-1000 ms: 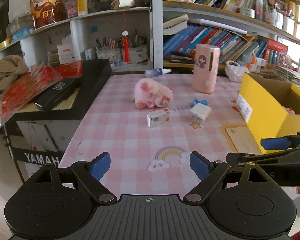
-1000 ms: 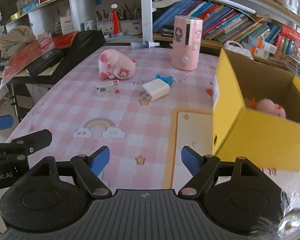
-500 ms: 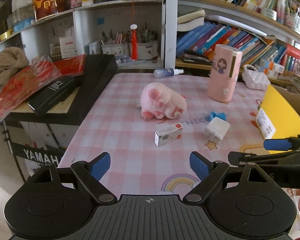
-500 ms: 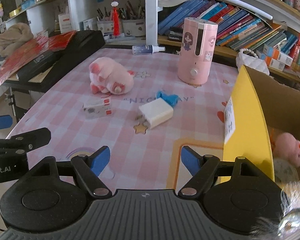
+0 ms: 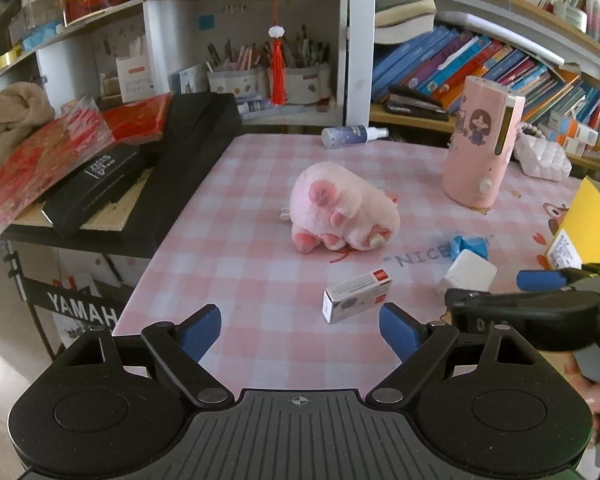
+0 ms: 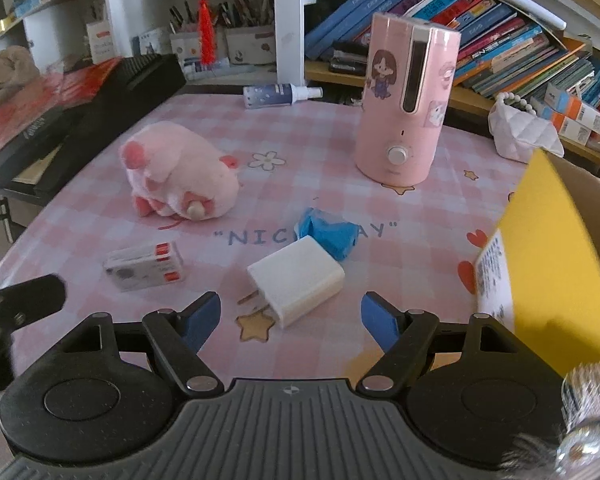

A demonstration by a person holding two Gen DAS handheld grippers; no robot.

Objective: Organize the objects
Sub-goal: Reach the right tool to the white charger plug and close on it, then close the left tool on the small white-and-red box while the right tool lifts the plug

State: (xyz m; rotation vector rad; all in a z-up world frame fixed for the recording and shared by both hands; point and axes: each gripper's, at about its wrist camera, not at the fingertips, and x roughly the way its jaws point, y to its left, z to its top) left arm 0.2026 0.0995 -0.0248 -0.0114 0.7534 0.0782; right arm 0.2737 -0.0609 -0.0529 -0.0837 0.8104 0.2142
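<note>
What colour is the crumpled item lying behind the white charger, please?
Blue; the crumpled item shows best in the right wrist view.

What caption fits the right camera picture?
Open right claw near a white charger, pink pig toy behind.

Both views ride low over the pink-checked counter (image 5: 236, 208), looking forward and down along their own jaws toward the bookshelves at 12 o'clock. The left wrist view sits nearer the counter's left edge, with the small carton (image 5: 356, 296) close at 12 o'clock. The right wrist view sits further right, close above the white charger (image 6: 296, 286). Both share the pink plush pig (image 5: 342, 216), the pink humidifier (image 6: 406, 100) and the yellow box (image 6: 556, 248) at 3 o'clock.
</note>
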